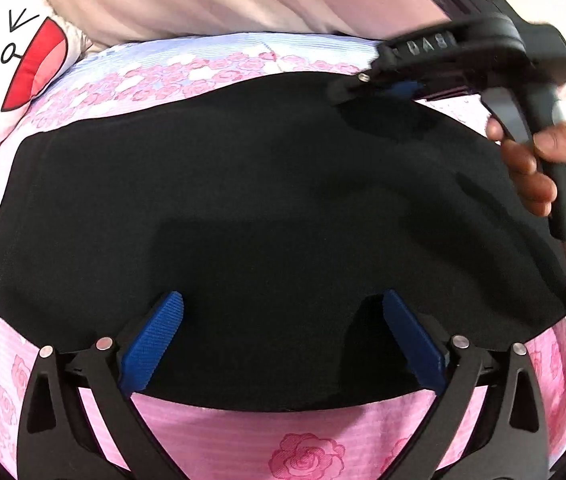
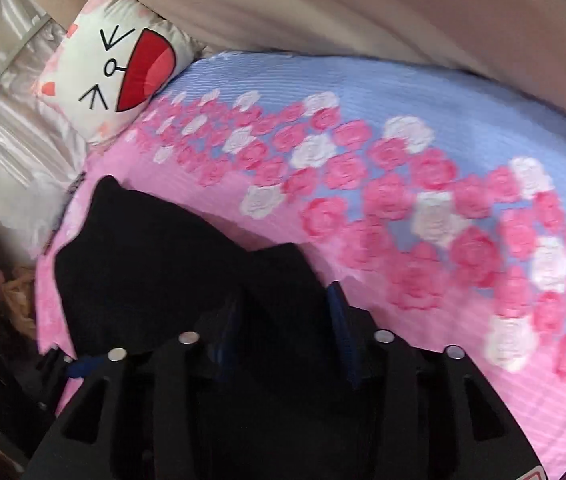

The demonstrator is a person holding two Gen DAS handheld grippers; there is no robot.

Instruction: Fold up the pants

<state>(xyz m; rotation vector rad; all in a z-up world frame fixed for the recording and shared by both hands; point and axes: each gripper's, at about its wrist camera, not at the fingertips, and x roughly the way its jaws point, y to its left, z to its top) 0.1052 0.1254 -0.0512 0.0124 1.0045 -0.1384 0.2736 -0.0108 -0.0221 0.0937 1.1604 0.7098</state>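
Ribbed blue pads (image 1: 155,340) of the left hand-held gripper (image 1: 279,300) gape empty over smooth black pants (image 1: 243,184).

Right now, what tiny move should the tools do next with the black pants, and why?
Probably close the left tool on the near edge of the pants. Its blue pads stand wide open over that edge, pinching nothing, and the pants lie flat and already folded over on the bedspread. The right tool sits at the far edge, its grip unclear.
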